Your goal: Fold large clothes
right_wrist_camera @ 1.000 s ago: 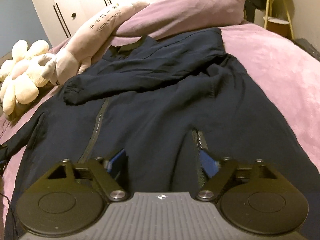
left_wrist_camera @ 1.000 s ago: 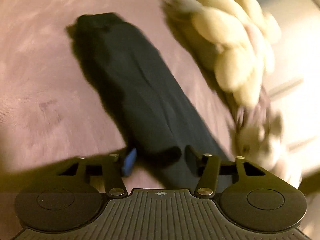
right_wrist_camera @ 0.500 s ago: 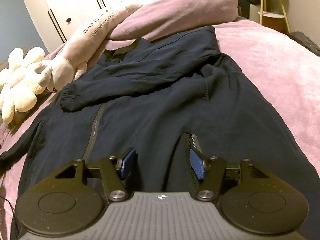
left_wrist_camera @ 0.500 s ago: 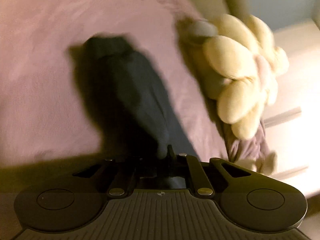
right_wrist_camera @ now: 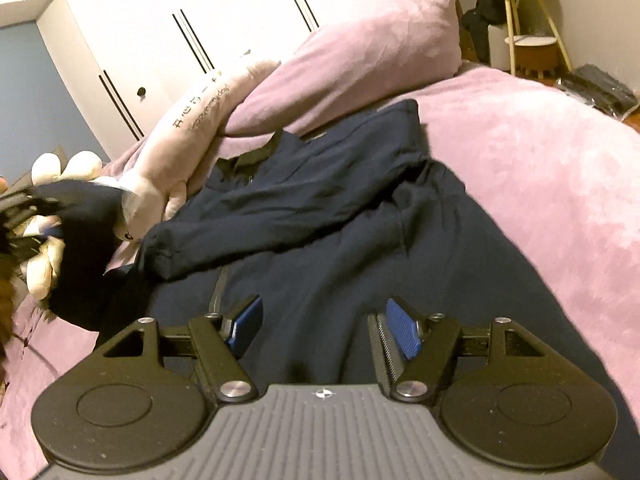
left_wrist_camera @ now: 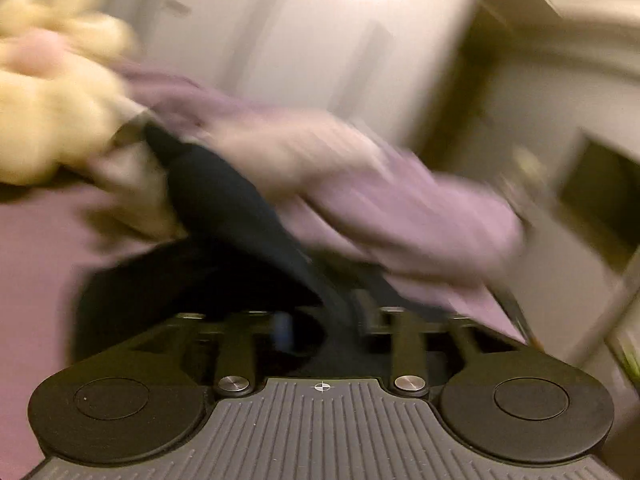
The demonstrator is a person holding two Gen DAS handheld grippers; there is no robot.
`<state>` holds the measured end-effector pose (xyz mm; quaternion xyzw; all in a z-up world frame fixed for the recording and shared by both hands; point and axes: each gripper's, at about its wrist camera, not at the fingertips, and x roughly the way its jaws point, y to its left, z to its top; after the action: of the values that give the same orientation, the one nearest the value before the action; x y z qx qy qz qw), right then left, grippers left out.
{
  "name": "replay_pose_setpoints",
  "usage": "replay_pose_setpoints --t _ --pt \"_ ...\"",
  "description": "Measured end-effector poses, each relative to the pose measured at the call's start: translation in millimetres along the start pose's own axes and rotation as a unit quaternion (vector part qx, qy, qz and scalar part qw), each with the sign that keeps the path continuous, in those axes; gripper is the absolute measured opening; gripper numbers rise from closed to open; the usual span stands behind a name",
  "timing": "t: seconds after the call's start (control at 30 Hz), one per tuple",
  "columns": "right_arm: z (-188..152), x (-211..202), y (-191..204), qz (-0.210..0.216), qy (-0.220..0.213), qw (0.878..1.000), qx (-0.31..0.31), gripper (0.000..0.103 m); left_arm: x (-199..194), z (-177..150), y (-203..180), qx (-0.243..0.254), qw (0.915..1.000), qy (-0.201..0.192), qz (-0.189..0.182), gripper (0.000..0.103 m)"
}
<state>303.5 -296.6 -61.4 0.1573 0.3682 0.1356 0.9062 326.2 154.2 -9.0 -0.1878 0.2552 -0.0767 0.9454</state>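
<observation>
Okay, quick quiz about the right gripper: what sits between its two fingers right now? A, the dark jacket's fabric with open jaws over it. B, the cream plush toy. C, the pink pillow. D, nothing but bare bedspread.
A: the right gripper has its blue-padded fingers spread apart over the dark jacket, not closed on it; the pink pillow lies far behind.

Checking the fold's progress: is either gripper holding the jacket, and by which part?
The left gripper holds the dark jacket by its sleeve. The right gripper is open, holding nothing.
</observation>
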Motion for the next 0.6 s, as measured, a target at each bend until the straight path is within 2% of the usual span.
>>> replay_pose_setpoints --t 0.03,0.1,0.13,0.23,0.33,0.43,0.53,0.6 --pt "2 1 -1 0.000 0.001 1.000 -0.001 0.069 13 -14 -16 0.011 0.9995 0.028 -0.009 0.067" --pt "6 5 -3 0.005 0.007 1.000 0.000 0.069 27 -40 -31 0.021 0.9977 0.065 0.005 0.070" --pt "8 8 -3 0.010 0.012 1.000 0.001 0.069 34 -53 -31 0.024 0.9960 0.084 0.021 0.070" --pt "12 26 3 0.031 0.032 0.999 0.004 0.069 32 -79 -15 0.023 0.9907 0.106 0.082 0.070" --pt "19 55 13 0.072 0.062 0.995 0.025 0.069 17 -101 8 0.004 0.9830 0.101 0.153 0.073" --pt "31 92 24 0.118 0.087 0.987 0.071 0.069 -5 -112 32 -0.023 0.9771 0.077 0.197 0.079" --pt "35 127 32 0.159 0.107 0.972 0.138 0.069 -8 -114 57 -0.057 0.9739 0.063 0.210 0.079" --pt "33 149 40 0.173 0.126 0.961 0.174 0.063 -7 -117 61 -0.064 0.9729 0.051 0.216 0.080"
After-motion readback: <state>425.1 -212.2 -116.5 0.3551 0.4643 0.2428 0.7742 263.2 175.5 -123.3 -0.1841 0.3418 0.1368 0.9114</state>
